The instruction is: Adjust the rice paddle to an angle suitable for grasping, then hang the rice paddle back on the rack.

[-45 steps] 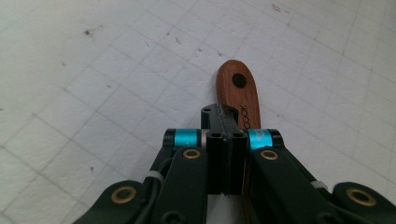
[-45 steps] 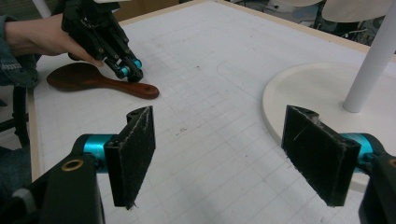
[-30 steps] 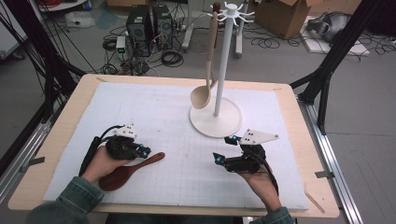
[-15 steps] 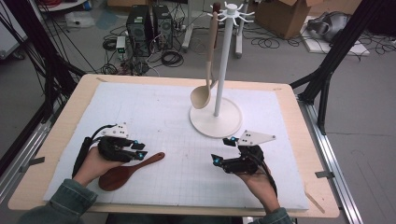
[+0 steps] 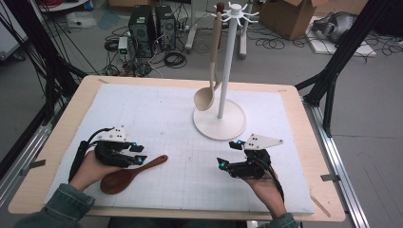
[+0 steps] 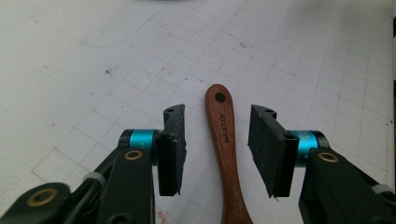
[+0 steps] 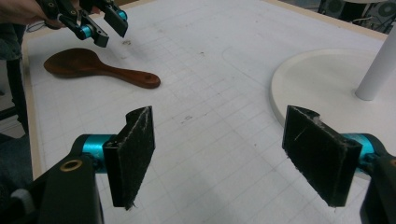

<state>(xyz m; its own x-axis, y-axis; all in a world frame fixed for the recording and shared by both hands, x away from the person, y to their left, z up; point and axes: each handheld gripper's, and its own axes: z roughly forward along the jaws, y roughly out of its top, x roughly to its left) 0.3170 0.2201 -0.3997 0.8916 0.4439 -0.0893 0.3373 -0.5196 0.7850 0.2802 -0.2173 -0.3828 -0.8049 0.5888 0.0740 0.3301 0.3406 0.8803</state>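
My black two-jaw left gripper (image 5: 138, 154) and right gripper (image 5: 227, 154) carry teal collars, brass screws, grey three-cornered plates, black cables; my sleeves are green.

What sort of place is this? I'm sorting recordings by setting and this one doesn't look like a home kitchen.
Probably a lab or workshop. A computer tower and loose cables sit on the bare floor, a cardboard box behind, and black frame struts flank the table.

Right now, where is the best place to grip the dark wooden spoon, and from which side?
Grip the dark wooden spoon at its slim handle, coming from above. It lies flat, and the left gripper already has its open fingers on either side of the handle.
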